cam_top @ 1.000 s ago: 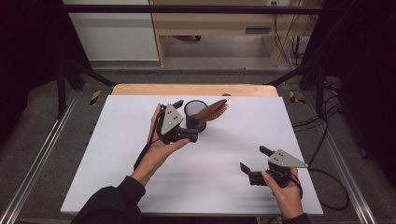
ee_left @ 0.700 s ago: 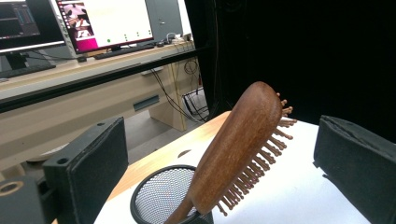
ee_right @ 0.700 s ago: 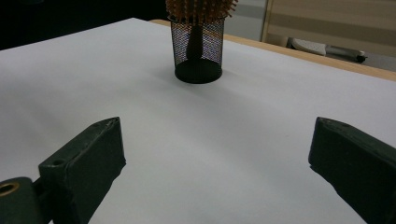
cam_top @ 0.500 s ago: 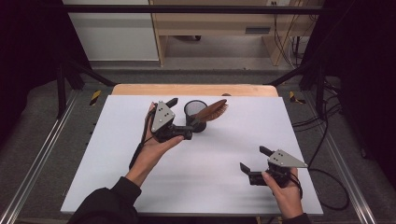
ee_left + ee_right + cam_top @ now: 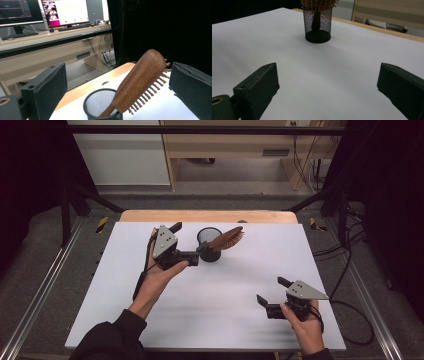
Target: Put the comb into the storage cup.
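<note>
White desk (image 5: 210,295), lab benches behind | my left gripper (image 5: 192,242) spread, jaws flanking wooden hairbrush (image 5: 226,239) leaning handle-down in mesh cup (image 5: 209,245) just ahead | my right gripper (image 5: 272,292) spread, idle, well apart | risk: closing off-centre tips the light cup or levers the brush out

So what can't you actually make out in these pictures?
- Brush head: cut off by the top edge in the right gripper view.
- Brush handle tip: hidden inside the mesh cup in the left gripper view; the bottom edge crops the cup too.
- Cup's inside: too small to tell in the high view.
- Monitor text: too blurred to read, left gripper view.
</note>
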A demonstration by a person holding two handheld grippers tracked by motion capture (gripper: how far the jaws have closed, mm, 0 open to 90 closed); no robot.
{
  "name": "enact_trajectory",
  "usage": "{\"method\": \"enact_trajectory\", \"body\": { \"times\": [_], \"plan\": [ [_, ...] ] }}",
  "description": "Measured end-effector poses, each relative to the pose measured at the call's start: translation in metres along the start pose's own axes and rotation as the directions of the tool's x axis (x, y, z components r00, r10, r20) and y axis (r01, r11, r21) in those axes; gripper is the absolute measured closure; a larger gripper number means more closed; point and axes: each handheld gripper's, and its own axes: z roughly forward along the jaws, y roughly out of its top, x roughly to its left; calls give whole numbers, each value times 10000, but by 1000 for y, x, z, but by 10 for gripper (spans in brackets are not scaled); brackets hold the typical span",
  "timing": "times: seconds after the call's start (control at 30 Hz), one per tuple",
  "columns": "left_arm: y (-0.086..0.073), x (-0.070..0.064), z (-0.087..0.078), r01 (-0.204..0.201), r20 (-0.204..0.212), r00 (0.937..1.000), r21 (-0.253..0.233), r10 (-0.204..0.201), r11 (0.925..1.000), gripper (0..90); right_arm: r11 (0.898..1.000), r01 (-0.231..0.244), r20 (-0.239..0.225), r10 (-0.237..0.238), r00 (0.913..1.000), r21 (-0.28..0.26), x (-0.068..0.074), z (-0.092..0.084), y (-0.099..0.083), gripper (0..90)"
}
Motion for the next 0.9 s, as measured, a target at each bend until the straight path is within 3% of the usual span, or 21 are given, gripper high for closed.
{"method": "enact_trajectory", "body": {
  "times": [0.6, 0.9],
  "plan": [
    [-4, 26, -23, 243, -635, 9976, -263, -259, 9994, 17, 10000, -28, -23, 28, 10000, 53, 0, 1, 0, 42],
    [-6, 37, -34, 566, -775, 9953, -199, -580, 9982, 16, 10000, -43, -37, 43, 10000, 42, 0, 1, 0, 42]
  ]
}}
